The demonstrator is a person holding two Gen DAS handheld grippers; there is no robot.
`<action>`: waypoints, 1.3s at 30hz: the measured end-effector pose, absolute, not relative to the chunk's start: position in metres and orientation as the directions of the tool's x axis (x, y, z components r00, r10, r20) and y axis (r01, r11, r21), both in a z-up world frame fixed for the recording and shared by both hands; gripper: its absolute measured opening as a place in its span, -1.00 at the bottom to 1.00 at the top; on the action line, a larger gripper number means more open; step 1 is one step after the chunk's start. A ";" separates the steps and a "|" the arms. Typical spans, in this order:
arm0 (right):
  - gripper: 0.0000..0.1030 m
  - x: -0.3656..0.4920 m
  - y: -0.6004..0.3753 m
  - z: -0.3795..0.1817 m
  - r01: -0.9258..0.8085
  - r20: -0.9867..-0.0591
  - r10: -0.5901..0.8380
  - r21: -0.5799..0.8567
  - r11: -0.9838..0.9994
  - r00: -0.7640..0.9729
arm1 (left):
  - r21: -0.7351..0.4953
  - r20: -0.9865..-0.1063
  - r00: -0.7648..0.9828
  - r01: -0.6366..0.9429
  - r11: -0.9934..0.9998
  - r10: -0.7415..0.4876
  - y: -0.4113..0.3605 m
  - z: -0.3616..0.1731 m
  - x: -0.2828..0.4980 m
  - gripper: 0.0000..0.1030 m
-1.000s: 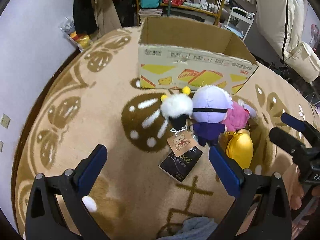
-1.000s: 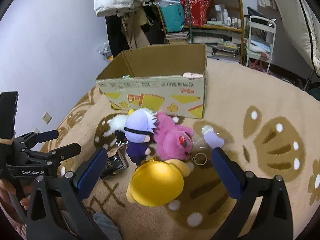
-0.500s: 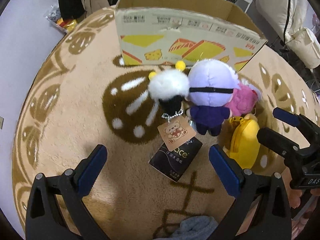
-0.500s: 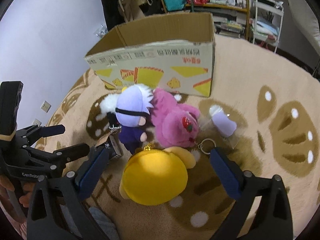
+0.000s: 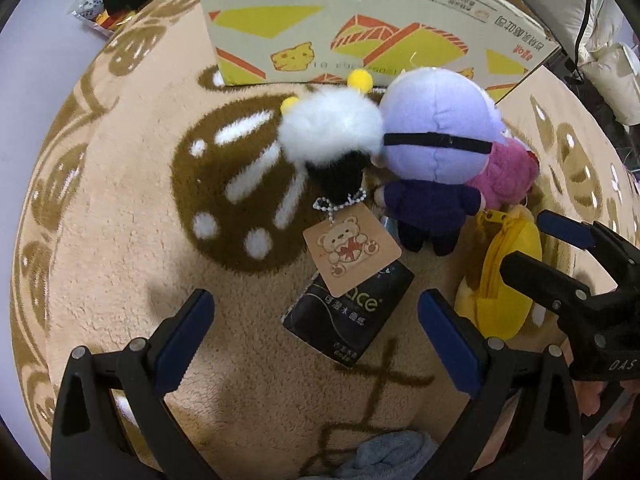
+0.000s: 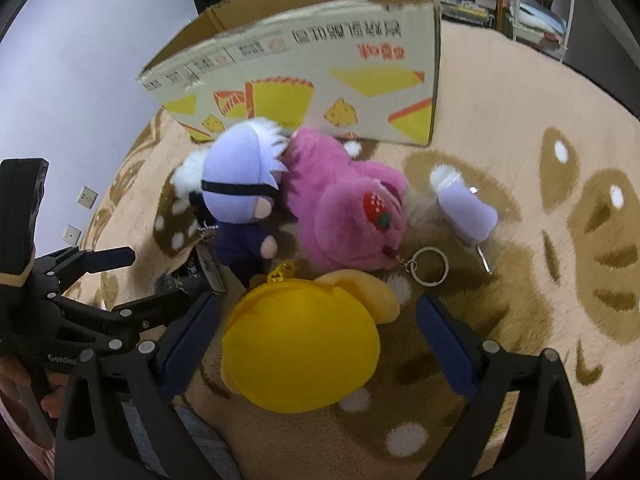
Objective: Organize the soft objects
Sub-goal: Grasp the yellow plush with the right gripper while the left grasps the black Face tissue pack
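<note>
Plush toys crowd a tan patterned rug (image 5: 120, 240) before a cardboard box (image 6: 320, 68).

A round beige carpet (image 5: 120, 240) with brown leaf and paw patterns covers the floor, its edge meeting a pale lilac wall (image 6: 80, 60) fitted with two white sockets (image 6: 87, 197). A black tissue packet (image 5: 348, 316) with white lettering lies flat on the carpet. A small crinkled snack bag (image 5: 90, 14) rests by the wall at the carpet's edge. Behind, a white wire rack (image 6: 540, 12) stands on the floor, and bulky cream bedding (image 5: 608, 76) is piled at the far right.
</note>
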State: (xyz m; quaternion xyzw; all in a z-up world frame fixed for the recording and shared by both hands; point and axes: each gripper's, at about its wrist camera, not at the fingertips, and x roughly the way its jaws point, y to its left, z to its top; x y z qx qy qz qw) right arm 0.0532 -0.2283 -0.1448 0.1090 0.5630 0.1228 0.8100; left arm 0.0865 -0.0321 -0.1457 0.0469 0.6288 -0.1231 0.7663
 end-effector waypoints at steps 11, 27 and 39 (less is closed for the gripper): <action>0.94 0.059 -0.221 -0.158 -0.080 -0.895 0.334 0.326 0.942 0.296 | -0.095 -0.981 0.137 0.254 0.963 -0.133 -0.038 -0.159 0.093 0.95; 0.85 0.056 -0.212 -0.156 -0.115 -0.898 0.327 0.306 0.945 0.295 | -0.106 -0.988 0.080 0.239 0.965 -0.128 -0.039 -0.176 0.101 0.75; 0.66 0.054 -0.208 -0.163 -0.126 -0.913 0.315 0.291 0.948 0.259 | -0.167 -0.978 0.082 0.229 0.959 -0.191 -0.037 -0.177 0.109 0.16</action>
